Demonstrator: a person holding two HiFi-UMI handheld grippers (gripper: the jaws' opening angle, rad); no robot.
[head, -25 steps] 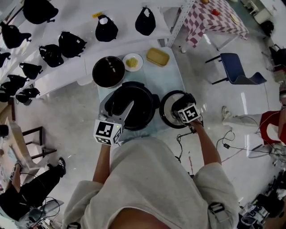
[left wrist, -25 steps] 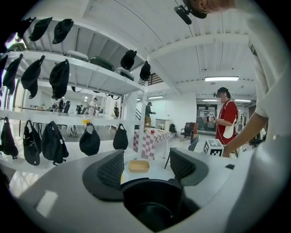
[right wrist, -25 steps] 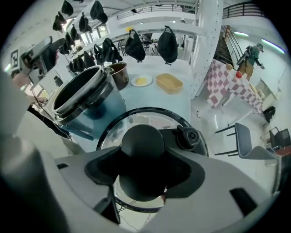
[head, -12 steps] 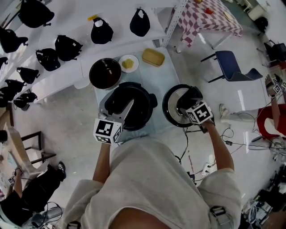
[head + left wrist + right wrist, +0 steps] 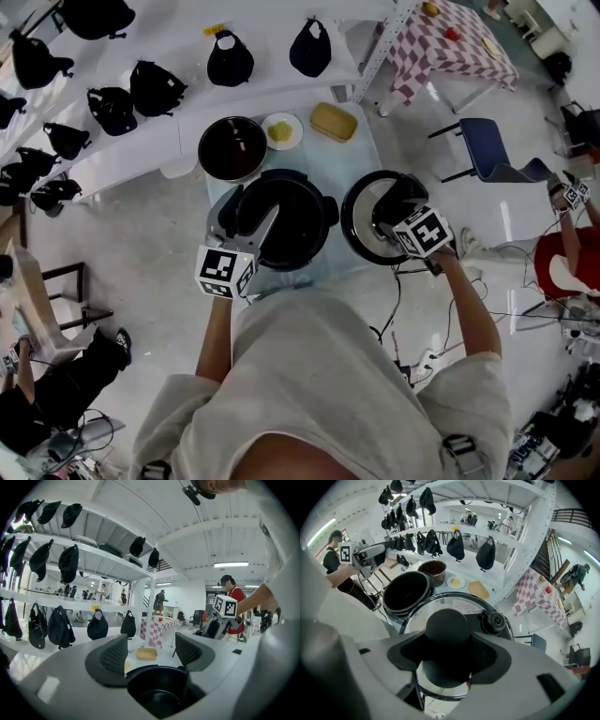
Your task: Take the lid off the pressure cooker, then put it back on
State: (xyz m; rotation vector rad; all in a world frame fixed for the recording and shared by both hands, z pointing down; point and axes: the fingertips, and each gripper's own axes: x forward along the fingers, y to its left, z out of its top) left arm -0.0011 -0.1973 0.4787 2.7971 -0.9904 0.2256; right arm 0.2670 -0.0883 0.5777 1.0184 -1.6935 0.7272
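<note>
The right claw [image 5: 449, 651] is clenched on the knob [image 5: 447, 626] of the lid [image 5: 459, 603], holding it off the right edge of the bench [image 5: 354, 157]. The open cooker [image 5: 281, 217] lies just left of it, so refitting means left and down. The left claw [image 5: 150, 652] sits released over the cooker's near-left rim. Shelves [image 5: 122, 155] of dark bags [image 5: 155, 86] stand beyond.

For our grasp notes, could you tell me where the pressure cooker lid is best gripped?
Grip the lid by its round black knob, from above, jaws either side: it stands proud at the centre, as the right hand-held gripper clamps it.
</note>
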